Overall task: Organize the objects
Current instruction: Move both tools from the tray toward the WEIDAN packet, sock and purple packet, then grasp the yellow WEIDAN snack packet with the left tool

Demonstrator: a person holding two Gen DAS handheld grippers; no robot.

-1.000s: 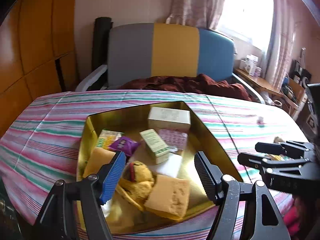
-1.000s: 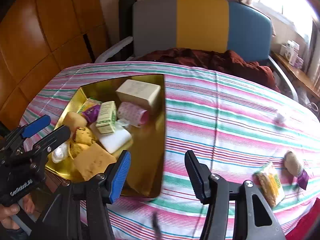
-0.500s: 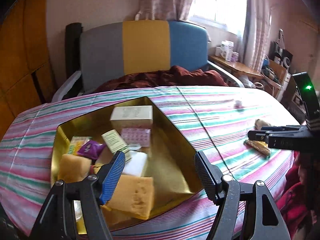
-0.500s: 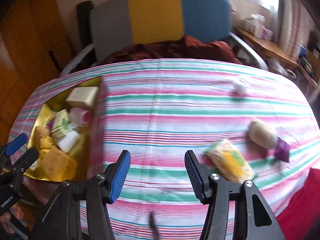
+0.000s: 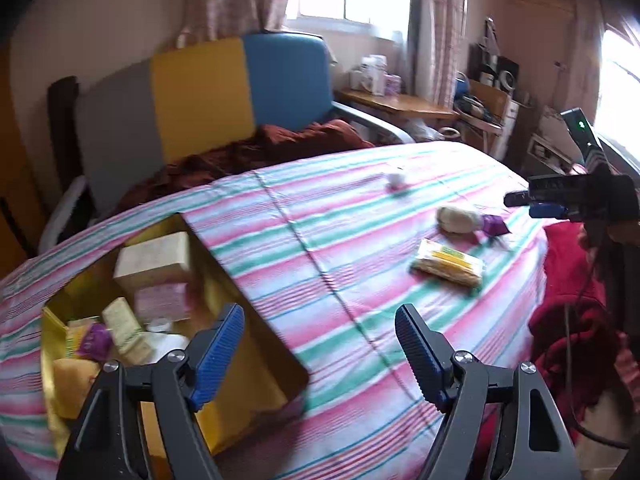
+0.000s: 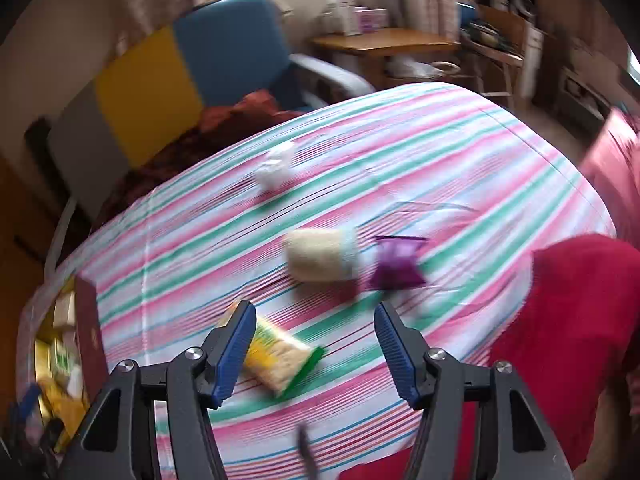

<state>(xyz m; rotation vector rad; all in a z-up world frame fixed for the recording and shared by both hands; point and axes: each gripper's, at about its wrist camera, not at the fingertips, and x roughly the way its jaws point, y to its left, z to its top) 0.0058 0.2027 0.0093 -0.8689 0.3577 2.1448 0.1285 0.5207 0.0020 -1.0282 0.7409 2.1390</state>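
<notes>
My right gripper (image 6: 316,344) is nearest, its jaws opening with nothing between the pads. The yellow packet (image 6: 276,356) lies flat on the striped cloth (image 6: 400,160) just beyond and below the left jaw, partly hidden by that blue pad and not inside the gap. Past the jaws sit a cream roll (image 6: 320,260) and, just beside it on the right, a purple pouch (image 6: 396,264). Further back a small white lump (image 6: 276,168) lies alone. This view is blurred, so I cannot read any labels.

My left gripper (image 5: 318,350) also hangs over the cloth, jaws opening wide and holding nothing. The gold tray (image 5: 248,364) lies under and behind its left jaw, with boxes (image 5: 154,260), a purple sachet (image 5: 96,340) and sponges (image 5: 74,376) in it. From here the packet (image 5: 448,266) lies well beyond the right jaw, near the cloth's far right side. At the right edge I see the other gripper (image 5: 532,200), held above something red.
</notes>
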